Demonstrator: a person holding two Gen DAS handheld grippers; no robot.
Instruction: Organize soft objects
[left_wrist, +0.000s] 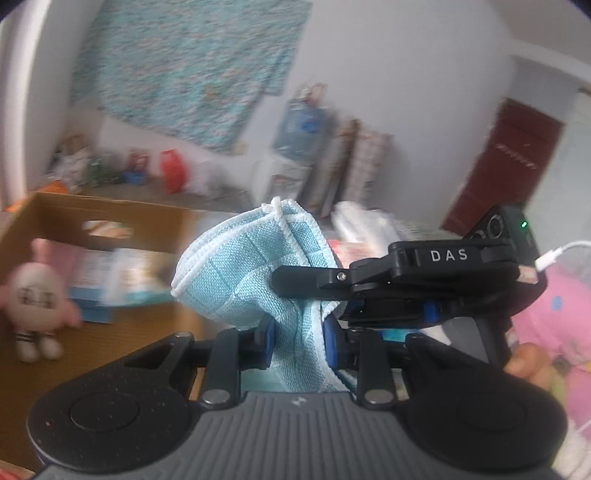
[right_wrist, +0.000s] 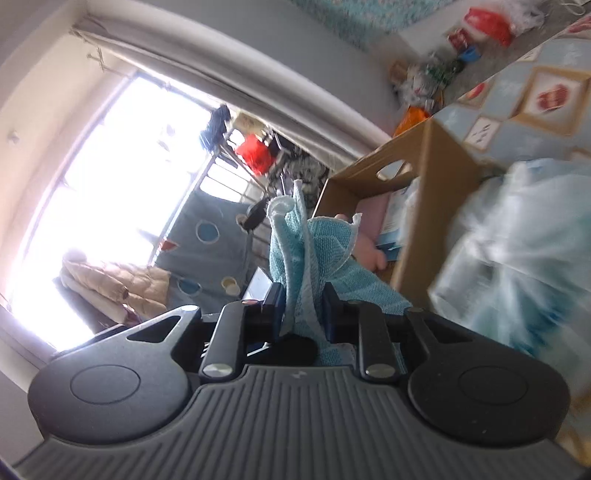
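Blue cloth (left_wrist: 255, 273) sits pinched between both left claw (left_wrist: 298, 341) pads.

Woven blue cloth (left_wrist: 236, 273), matt cardboard box (left_wrist: 110, 218)

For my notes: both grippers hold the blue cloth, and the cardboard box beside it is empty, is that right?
Not quite: the box is not empty. The left wrist view shows a pink plush toy and packets inside. Both the left gripper and right gripper do hold the cloth.
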